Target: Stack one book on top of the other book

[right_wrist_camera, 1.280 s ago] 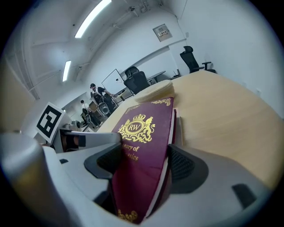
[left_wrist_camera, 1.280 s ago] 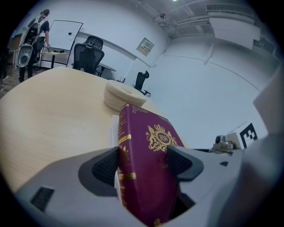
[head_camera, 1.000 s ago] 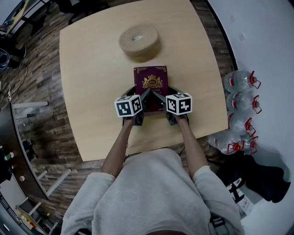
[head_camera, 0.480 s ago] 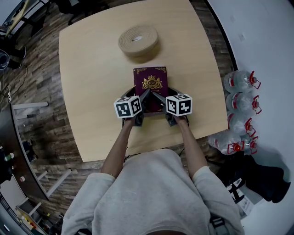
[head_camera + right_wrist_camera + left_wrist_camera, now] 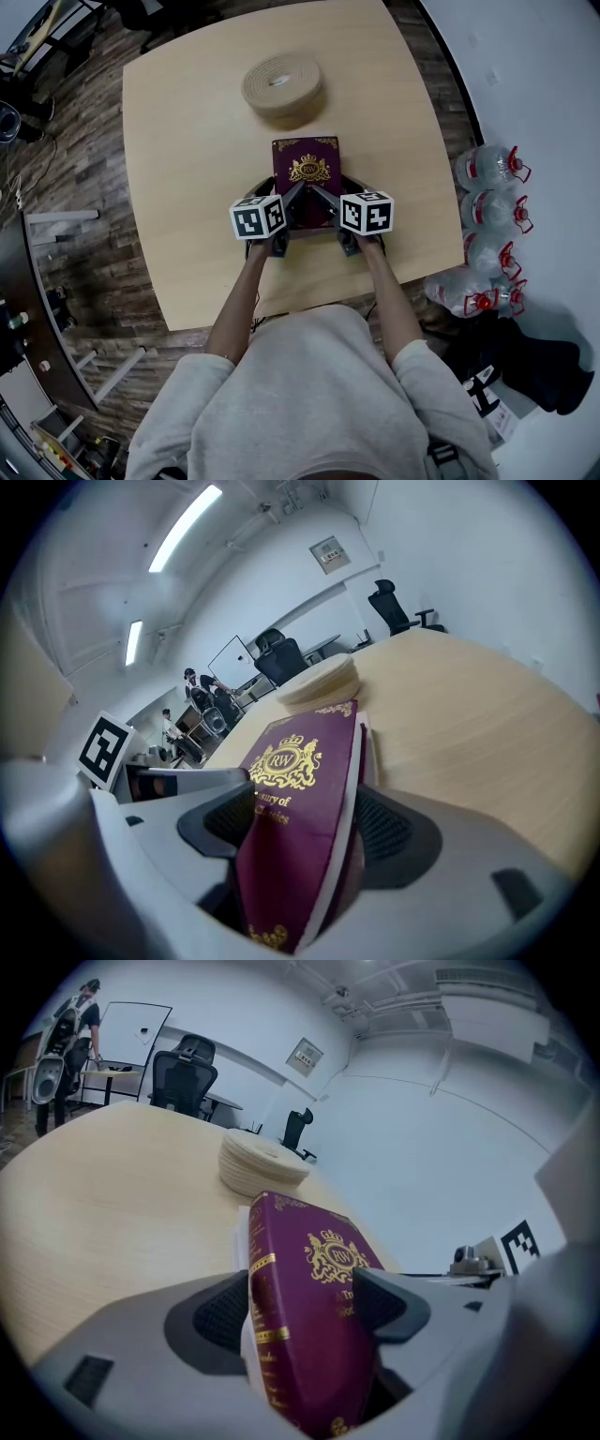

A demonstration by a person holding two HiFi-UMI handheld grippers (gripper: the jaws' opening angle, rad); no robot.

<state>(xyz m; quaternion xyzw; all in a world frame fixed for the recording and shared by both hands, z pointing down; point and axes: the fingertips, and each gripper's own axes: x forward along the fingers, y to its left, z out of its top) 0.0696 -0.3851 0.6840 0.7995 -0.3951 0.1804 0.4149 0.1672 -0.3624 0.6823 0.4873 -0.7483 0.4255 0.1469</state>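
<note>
**Item 1:** book [image 5: 307, 169], maroon hardcover, gold crest on front, gold bands on spine.
- Loc.: mid tabletop [image 5: 178, 141], crest side up, long axis pointing away from the person.
- Near end sits between both claws. Far end is low over the wood; contact w/ it can't be told.
- Right gripper view shows a 2nd strip of white page edge and maroon under the cover. Can't tell if that is another vol.

**Item 2:** left claw [image 5: 305, 1309], clenched on the book's near corner, spine side. 1 pad on the crest cover, 1 on the opposite face.

**Item 3:** right claw [image 5: 305, 824], clenched on the other near corner, page-edge side. Pads placed the same way. The 2 claws are close together, marker cubes side by side.

**Item 4:** tan coil [image 5: 283, 82], flat round roll, on the tabletop beyond the book, apart from it.

**Item 5:** water jugs [image 5: 492, 167], clear w/ red caps, in a row on the floor [image 5: 75, 169], off the tabletop's right edge.

**Item 6:** office chair [image 5: 183, 1077], black, in the background.
</note>
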